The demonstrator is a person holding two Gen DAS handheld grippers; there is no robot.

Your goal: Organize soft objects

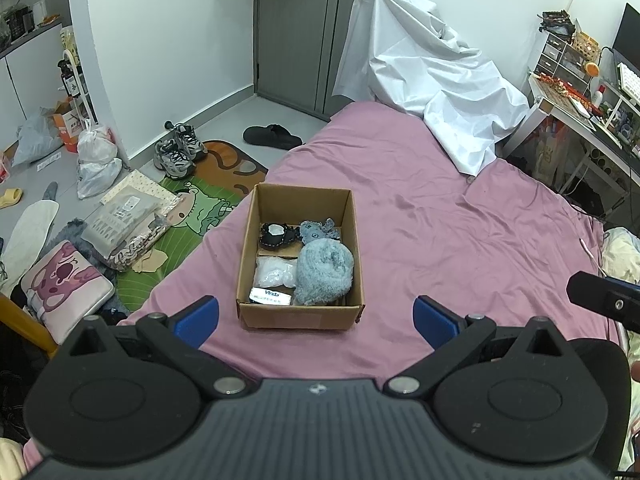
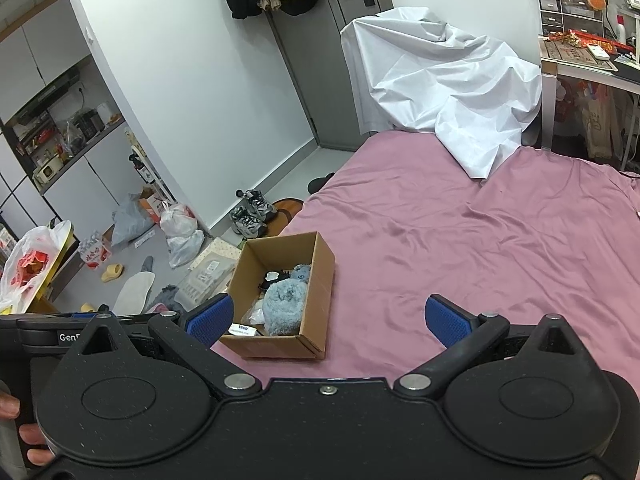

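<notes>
Bedroom w/ a bed (image 1: 420, 220) under a wrinkled pink sheet; a crumpled white cover (image 1: 432, 88) is heaped at its far end beside a grey door (image 1: 296, 28). Left of the bed the floor is cluttered: grey sneakers (image 1: 178, 150), a black slipper (image 1: 272, 136), tied plastic bags (image 1: 94, 160), a green cartoon mat (image 1: 192, 208). A crowded tabletop (image 1: 580, 108) sits far right.

On the sheet near the bed's left edge stands an open cardboard box (image 1: 300, 316). Inside it: a rolled fluffy blue towel (image 1: 325, 272), a small blue plush (image 1: 316, 230), a black item (image 1: 278, 236) (hard to make out), a clear bag (image 1: 274, 274) & a tissue pack (image 1: 270, 295).

My left tongs (image 1: 316, 316) hang low over the sheet just short of the box, blue pads spread wide, holding nothing. My right tongs (image 2: 328, 320) hang beside the box, also spread & empty. Only fingertips (image 2: 30, 436) of my hand show at the right-wrist frame's left edge.
</notes>
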